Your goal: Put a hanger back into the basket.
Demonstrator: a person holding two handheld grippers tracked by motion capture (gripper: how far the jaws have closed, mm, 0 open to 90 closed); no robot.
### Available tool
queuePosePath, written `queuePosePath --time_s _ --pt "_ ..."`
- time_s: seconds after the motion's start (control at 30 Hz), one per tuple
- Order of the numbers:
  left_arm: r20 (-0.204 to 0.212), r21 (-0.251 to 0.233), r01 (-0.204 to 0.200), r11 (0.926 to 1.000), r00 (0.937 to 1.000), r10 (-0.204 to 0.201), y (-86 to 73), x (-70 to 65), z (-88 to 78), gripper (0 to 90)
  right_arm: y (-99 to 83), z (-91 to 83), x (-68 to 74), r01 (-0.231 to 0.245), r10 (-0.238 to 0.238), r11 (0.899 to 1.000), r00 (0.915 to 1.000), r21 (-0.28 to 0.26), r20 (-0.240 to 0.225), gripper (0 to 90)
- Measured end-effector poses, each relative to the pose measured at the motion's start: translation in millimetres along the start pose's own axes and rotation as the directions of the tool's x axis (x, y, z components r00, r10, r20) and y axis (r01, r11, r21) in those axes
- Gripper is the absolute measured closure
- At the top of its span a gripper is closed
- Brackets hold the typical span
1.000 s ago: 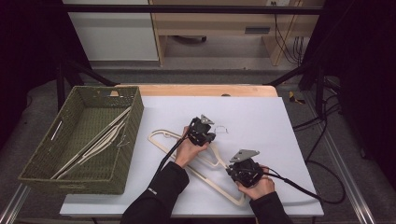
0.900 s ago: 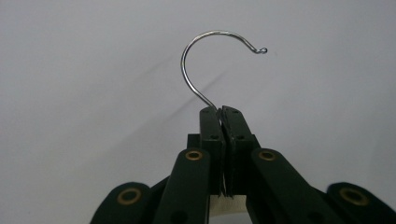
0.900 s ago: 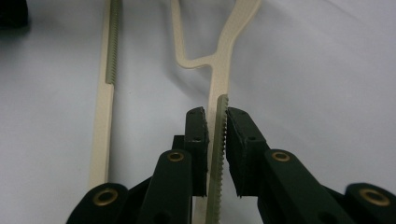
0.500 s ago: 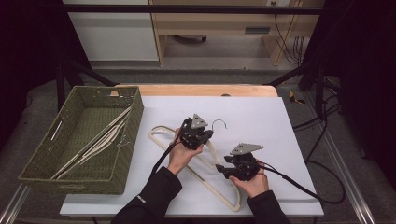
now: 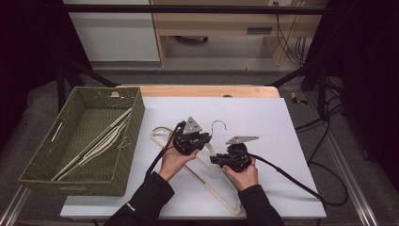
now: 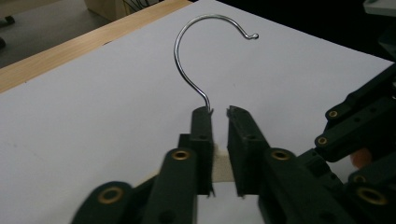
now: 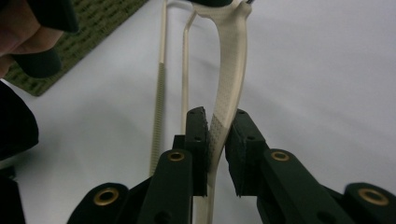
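Note:
A cream hanger with a metal hook lies on the white table. My left gripper sits at the hanger's neck. In the left gripper view, the left gripper has just been opening: the hook's wire rests against one jaw, a gap shows to the other, and the cream neck lies between them. My right gripper has just been closing. In the right gripper view, the right gripper pinches the hanger's textured arm with both pads.
A green woven basket stands at the table's left with several cream hangers in it. Black cables trail from both grippers toward the right edge. A wooden strip borders the far side of the table.
The right gripper has moved left and away from the person along the hanger's arm, closer to the left gripper. The left gripper has shifted slightly left, and the hanger has turned a little.

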State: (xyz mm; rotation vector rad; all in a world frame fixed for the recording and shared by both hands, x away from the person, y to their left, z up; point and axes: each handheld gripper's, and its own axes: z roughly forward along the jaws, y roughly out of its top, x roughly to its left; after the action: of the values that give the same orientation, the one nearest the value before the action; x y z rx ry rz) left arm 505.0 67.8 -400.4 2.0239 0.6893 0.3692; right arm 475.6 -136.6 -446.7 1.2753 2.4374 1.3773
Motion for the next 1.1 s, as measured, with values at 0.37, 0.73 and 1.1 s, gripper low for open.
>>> queuePosePath --time_s 0.37,0.73,1.1 --pt "-0.030 -0.067 -0.072 0.9951 0.9971 0.070 -2.6 8.5 -58.9 25.4 10.2 -26.0 7.7 0.042 -0.046 0.997 0.9979 -0.066 -0.046 87.6" --pt "0.076 0.007 -0.137 0.9905 0.9877 0.136 -15.8 8.3 -67.4 20.9 9.1 -55.8 22.0 0.237 -0.248 0.968 0.9531 -0.083 -0.173 87.6" --pt "0.178 0.086 -0.233 0.9685 0.9602 0.216 -25.6 0.4 -64.6 59.3 4.3 -58.6 28.9 0.319 -0.325 0.945 0.9092 -0.066 -0.260 87.5"
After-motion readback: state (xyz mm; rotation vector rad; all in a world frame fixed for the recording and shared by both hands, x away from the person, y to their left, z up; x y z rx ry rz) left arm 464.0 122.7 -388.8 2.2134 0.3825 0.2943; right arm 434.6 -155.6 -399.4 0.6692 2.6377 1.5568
